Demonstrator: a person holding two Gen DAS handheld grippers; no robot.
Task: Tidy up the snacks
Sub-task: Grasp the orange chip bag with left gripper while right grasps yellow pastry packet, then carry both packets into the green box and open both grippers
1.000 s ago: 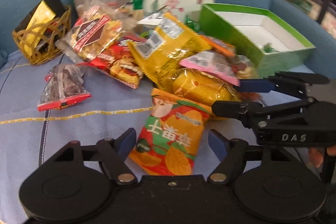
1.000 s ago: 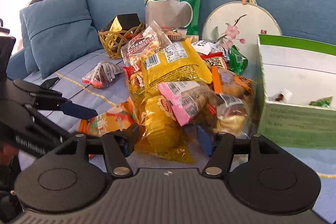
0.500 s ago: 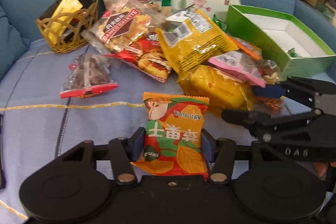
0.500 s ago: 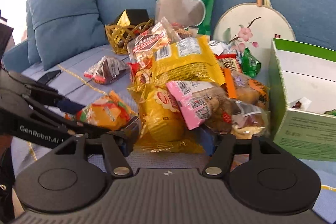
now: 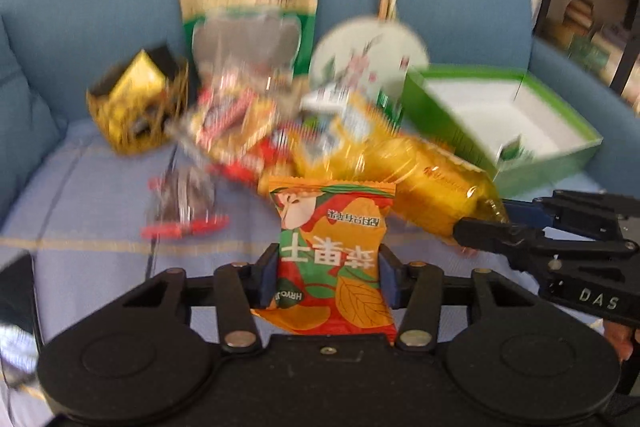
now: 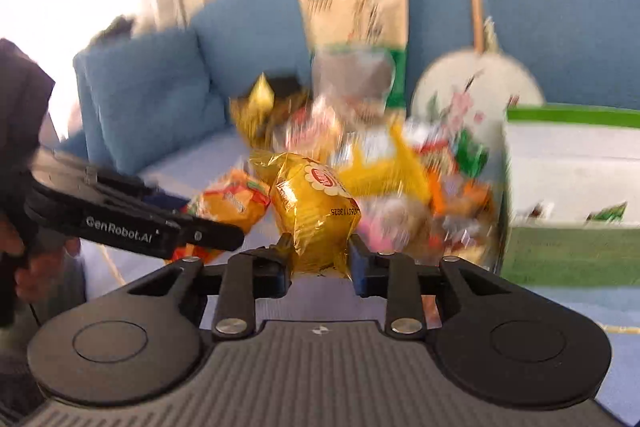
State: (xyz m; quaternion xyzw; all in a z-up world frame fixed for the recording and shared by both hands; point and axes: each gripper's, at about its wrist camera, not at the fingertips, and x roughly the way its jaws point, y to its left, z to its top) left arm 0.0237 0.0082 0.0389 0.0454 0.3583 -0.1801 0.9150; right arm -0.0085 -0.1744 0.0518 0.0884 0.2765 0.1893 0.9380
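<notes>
Setting: blue sofa (image 5: 80, 27) with a pale striped cover; snack pile (image 5: 280, 131) heaped ahead of both claws
Left claw (image 5: 327, 277): jaws closing on an orange packet (image 5: 332, 259), pads pressing both its sides; packet upright between them
Right claw (image 6: 320, 263): jaws closing on a yellow bag (image 6: 312, 211); bag pinched at its lower end, clear of the pile
Green box (image 5: 500, 115): open, ahead and right of both claws
Basket (image 5: 136, 107): ahead-left, beside the pile

Orange-and-green leaf-printed snack packet (image 5: 332, 255), shiny yellow wrapped snack (image 6: 316, 211), green box (image 5: 500, 123) white inside, blue sofa (image 5: 100, 7)
</notes>
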